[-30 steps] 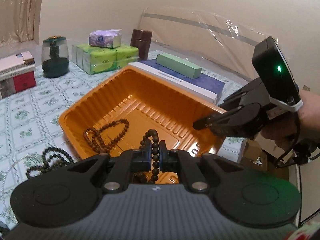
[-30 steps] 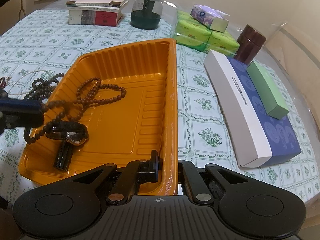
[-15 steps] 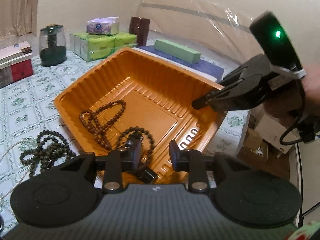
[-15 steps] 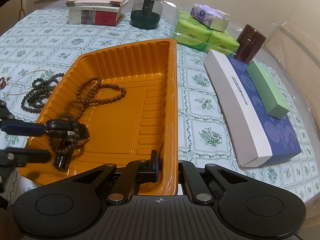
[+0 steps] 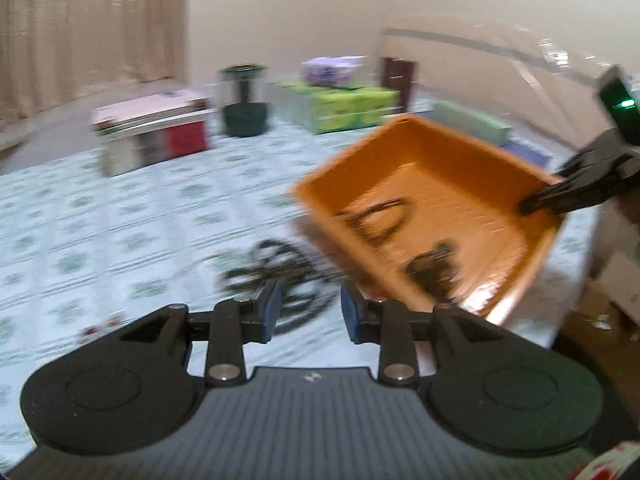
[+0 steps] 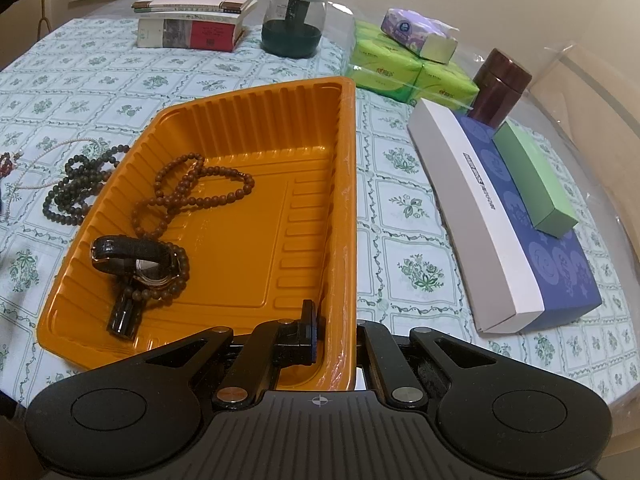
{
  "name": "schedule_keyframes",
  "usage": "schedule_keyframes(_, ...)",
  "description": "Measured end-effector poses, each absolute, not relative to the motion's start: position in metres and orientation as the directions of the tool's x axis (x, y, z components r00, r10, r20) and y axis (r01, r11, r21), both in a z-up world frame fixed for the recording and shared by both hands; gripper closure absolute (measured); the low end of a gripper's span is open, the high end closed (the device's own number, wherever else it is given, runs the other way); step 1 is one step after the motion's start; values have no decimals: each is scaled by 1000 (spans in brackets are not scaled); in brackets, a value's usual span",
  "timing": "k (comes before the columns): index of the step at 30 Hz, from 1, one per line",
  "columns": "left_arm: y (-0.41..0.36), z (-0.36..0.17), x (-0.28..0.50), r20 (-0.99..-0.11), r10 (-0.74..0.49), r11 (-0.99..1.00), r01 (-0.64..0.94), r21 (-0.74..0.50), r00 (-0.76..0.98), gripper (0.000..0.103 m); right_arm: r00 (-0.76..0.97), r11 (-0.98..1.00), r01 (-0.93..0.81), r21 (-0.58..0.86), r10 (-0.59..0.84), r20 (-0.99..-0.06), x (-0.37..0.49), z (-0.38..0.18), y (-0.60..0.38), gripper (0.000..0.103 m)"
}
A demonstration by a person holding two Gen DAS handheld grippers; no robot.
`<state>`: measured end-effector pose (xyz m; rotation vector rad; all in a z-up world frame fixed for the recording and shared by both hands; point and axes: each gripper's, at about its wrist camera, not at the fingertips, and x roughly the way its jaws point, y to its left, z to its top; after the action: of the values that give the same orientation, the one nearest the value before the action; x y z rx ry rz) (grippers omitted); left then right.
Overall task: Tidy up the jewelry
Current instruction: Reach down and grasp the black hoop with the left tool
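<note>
Cream wall (image 5: 320,12) behind table; beige curtain (image 5: 88,24) at left, probably over a window. Green floral tablecloth (image 6: 416,264) covers table. Warm indoor light.

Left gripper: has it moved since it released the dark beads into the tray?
Yes. The left gripper, jaws open, has swung left off the orange tray: it now aims at the dark green beads on the tablecloth, tray to its right.
</note>
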<state>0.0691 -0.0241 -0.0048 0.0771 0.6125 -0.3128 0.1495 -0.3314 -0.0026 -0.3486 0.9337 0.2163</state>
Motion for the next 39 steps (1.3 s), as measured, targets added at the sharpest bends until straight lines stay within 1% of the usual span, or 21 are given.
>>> schedule_keyframes(5, 27, -16, 61, -591, -103, 986, 160, 44, 800, 68, 579, 922, -331, -201, 30, -815, 150, -3, -332, 99)
schedule_keyframes(9, 56, -24, 58, -599, -18, 995, 75, 70, 800, 66, 579, 921, -332, -205, 28, -815, 148, -3, -331, 99)
schedule_keyframes(12, 68, -26, 56, -603, -9, 997, 49, 51, 798, 66, 579, 920, -333, -206, 27, -815, 148, -3, -331, 99)
schedule_keyframes(17, 64, -36, 62, -634, -30, 996, 78, 47, 773, 66, 579, 920, -334, -207, 27, -815, 148, -3, -331, 99)
schedule_keyframes(21, 57, -45, 70, -657, -48, 997, 79, 18, 752, 66, 578, 920, -333, -206, 26, -815, 148, -3, -332, 99)
schedule_keyframes(26, 52, -56, 85, -679, -27, 999, 49, 13, 734, 67, 578, 920, -333, -205, 27, -816, 148, -3, -332, 99)
schedule_keyframes(27, 51, -58, 87, -686, -20, 999, 40, 13, 728, 68, 579, 920, -333, -206, 27, -815, 148, -3, -331, 99)
schedule_keyframes(28, 52, -59, 89, -689, -15, 1000, 29, 9, 725, 72, 579, 920, -334, -207, 27, -815, 148, -3, -331, 99)
schedule_keyframes(29, 53, -60, 90, -692, -10, 1000, 19, 6, 722, 80, 579, 920, -333, -207, 27, -815, 149, -3, -332, 99)
schedule_keyframes(35, 56, -60, 87, -696, -7, 1000, 1, -8, 718, 90, 578, 920, -333, -205, 27, -816, 148, -3, -331, 99)
schedule_keyframes(39, 59, -56, 82, -684, -9, 1000, -8, -21, 729, 91, 578, 920, -334, -206, 27, -815, 149, -3, -332, 99)
